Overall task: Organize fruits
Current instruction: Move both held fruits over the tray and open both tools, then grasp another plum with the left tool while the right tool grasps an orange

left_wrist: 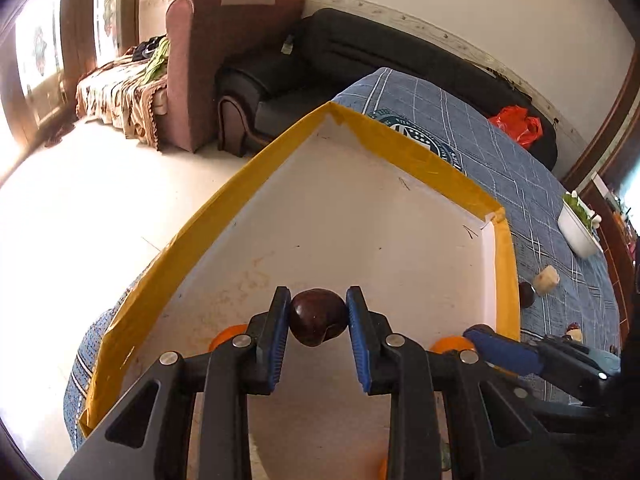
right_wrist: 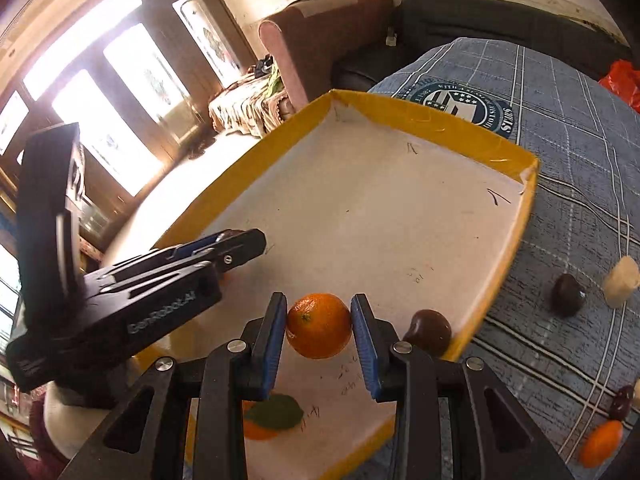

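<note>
Both grippers are loaded over the tray: my left gripper (left_wrist: 318,317) is clamped on a dark red fruit (left_wrist: 318,316), my right gripper (right_wrist: 319,326) on an orange (right_wrist: 319,325).

From my left camera, the blue pads (left_wrist: 282,332) press the dark fruit from both sides, nearly closed, above the white floor of the yellow-rimmed tray (left_wrist: 436,160). On my right, the pads are slightly wider and pinch the orange over the same tray (right_wrist: 460,130); beneath it lie a green leaf (right_wrist: 276,412) and another orange (right_wrist: 256,431), with a dark brown fruit (right_wrist: 429,332) in the tray's corner just beside. Further out on the blue checked cloth (right_wrist: 568,152) sit a second dark fruit (right_wrist: 568,294), a pale piece (right_wrist: 621,281) and a small orange fruit (right_wrist: 602,442). Beyond stand a black sofa (left_wrist: 360,52) and a brown armchair (left_wrist: 216,40).
</note>
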{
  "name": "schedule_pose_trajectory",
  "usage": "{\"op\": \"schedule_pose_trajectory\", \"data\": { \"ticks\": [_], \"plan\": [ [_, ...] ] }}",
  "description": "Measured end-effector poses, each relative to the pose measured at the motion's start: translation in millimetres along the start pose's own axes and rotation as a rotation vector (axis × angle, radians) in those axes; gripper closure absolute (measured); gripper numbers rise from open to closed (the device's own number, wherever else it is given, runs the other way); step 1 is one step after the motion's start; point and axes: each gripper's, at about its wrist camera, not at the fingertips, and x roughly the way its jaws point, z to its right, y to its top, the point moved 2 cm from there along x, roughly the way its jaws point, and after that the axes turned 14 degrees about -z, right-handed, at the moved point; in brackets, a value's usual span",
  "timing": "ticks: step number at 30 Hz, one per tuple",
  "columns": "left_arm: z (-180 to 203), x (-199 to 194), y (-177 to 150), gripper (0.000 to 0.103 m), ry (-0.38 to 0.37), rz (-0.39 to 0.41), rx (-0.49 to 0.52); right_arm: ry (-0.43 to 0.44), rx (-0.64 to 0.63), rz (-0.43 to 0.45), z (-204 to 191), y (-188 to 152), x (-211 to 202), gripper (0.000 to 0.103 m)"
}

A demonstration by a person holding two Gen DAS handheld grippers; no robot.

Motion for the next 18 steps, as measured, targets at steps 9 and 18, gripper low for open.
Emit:
{"op": "schedule_pose_trajectory", "data": {
  "ticks": [9,18],
  "plan": [
    [-1,-24,-4,0.037,-0.05,0.059,-0.028,-0.005,-0.003,0.042,0,4,-14,0.057],
    [46,-53,-16,0.028,-0.111,0.112,0.038,-0.089,0.117,0.203,73,-38,-115,0.051]
  ]
}}
